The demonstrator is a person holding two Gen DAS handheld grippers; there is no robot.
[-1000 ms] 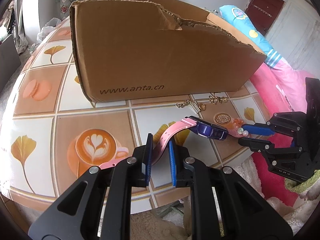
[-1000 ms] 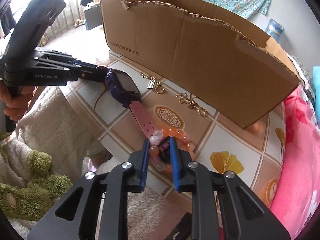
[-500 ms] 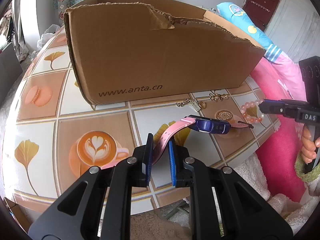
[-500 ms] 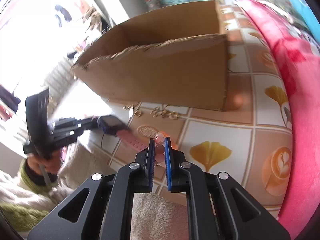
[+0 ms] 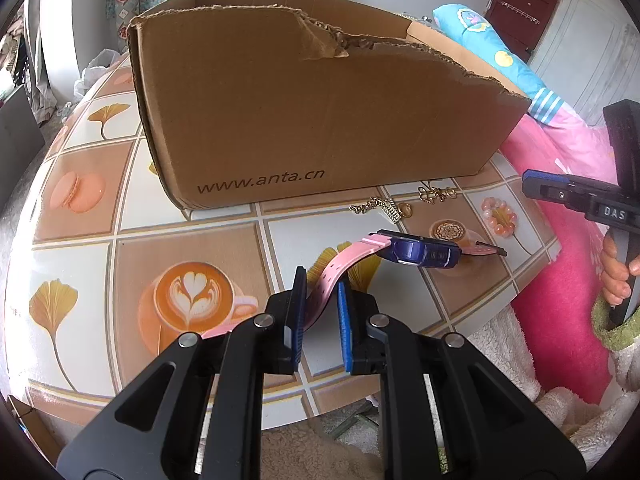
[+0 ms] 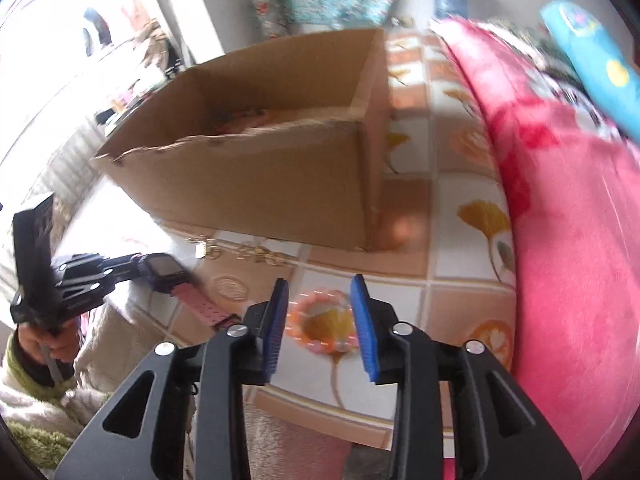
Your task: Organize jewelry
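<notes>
**A:** Tiled tabletop (image 5: 192, 224) with coffee and ginkgo prints fills the lower half of the left wrist view, and a torn cardboard box (image 5: 304, 120) stands across the upper middle. Where does the jewelry stand?

**B:** Mostly out on the table. The left gripper (image 5: 322, 316), bottom centre, pinches the pink strap of the watch (image 5: 420, 252); the blue case hangs lifted toward centre right. Just beyond it, close under the box's front wall, lie a gold chain (image 5: 378, 206) and a gold clover bracelet (image 5: 436, 193).

**A:** And the right side?

**B:** The right gripper (image 6: 320, 320), bottom centre of its own view, is spreading its fingers. Between them shows the bead bracelet (image 6: 320, 320), lying flat on a ginkgo tile; the pads are clear of it, so I judge it just set down. The picture is blurred, though.

**A:** Anything in the box yet?

**B:** Some colour shows inside at upper centre of the right view, but I cannot tell what it is. By my reckoning the task is early: watch, beads, chain and clover bracelet are all yet to be put away.
</notes>
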